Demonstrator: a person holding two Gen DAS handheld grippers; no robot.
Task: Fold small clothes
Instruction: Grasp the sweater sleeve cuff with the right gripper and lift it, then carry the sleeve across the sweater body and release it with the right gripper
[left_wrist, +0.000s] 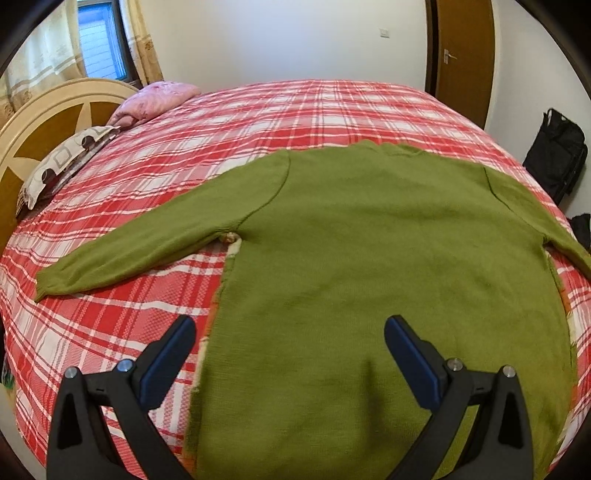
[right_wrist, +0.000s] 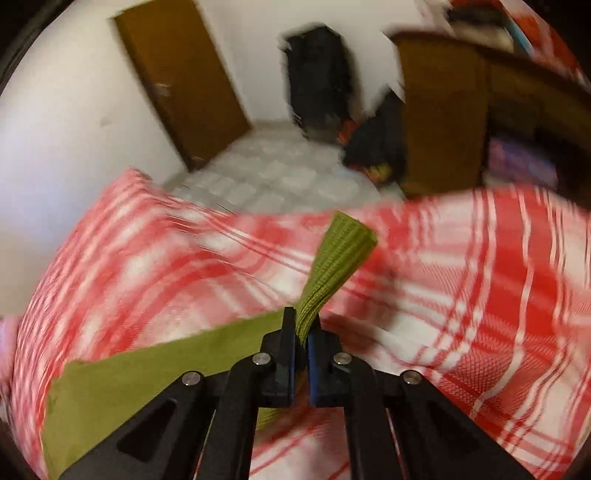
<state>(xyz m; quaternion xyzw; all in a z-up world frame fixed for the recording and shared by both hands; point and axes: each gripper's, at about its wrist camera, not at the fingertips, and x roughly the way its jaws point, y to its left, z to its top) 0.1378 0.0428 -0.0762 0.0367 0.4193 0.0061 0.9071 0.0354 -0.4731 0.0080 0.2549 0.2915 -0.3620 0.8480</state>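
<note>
A green knitted sweater (left_wrist: 369, 258) lies flat on the red and white plaid bedcover (left_wrist: 147, 166), back up, with one sleeve (left_wrist: 140, 247) stretched out to the left. My left gripper (left_wrist: 290, 328) hovers open over the sweater's lower body, its blue pads wide apart with nothing between them. In the right wrist view my right gripper (right_wrist: 302, 325) is shut on the ribbed cuff (right_wrist: 336, 258) of the other sleeve, which sticks up past the fingers. The rest of that sleeve (right_wrist: 147, 376) trails off to the lower left. This view is blurred.
Pillows (left_wrist: 66, 158) and a pink folded cover (left_wrist: 159, 99) lie by the headboard (left_wrist: 44, 122) at the left. A brown door (left_wrist: 461, 55) and a black bag (left_wrist: 554, 155) stand beyond the bed. A wooden cabinet (right_wrist: 443, 118) and dark bags (right_wrist: 317, 74) stand on the floor.
</note>
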